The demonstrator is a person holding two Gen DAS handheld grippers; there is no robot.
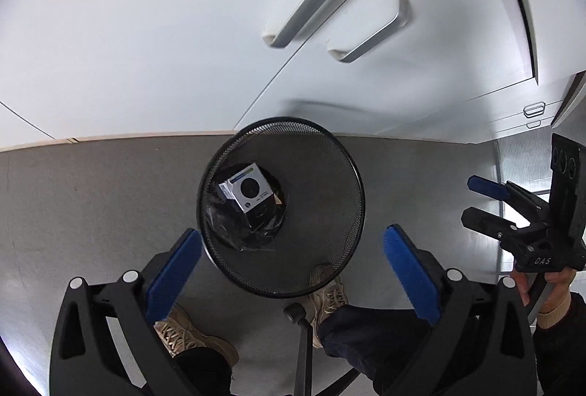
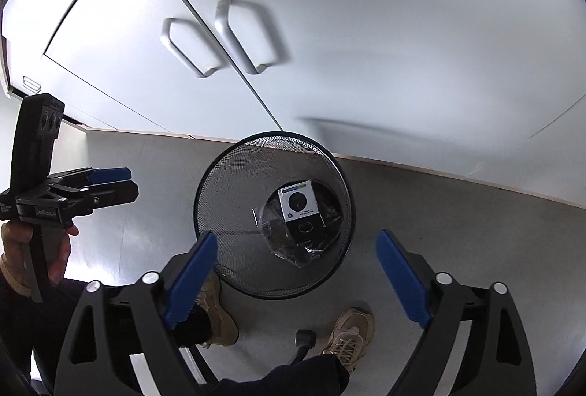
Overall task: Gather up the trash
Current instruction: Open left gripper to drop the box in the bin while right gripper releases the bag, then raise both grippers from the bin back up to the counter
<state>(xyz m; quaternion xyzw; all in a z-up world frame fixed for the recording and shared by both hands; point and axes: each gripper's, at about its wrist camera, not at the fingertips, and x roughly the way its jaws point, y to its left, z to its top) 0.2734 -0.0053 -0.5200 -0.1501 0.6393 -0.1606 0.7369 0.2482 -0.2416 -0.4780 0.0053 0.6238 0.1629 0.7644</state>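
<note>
Both grippers' jaws wide apart and empty above grey floor (image 1: 91,198), mesh bin (image 1: 351,213) against white cabinet doors (image 1: 146,48).

Grey floor (image 1: 91,213) bears black mesh bin (image 1: 351,220), against white cabinet (image 1: 146,48).

Office: white cabinets (image 1: 183,30), mesh wastebasket (image 1: 282,209), chair caster (image 1: 295,313).
</note>
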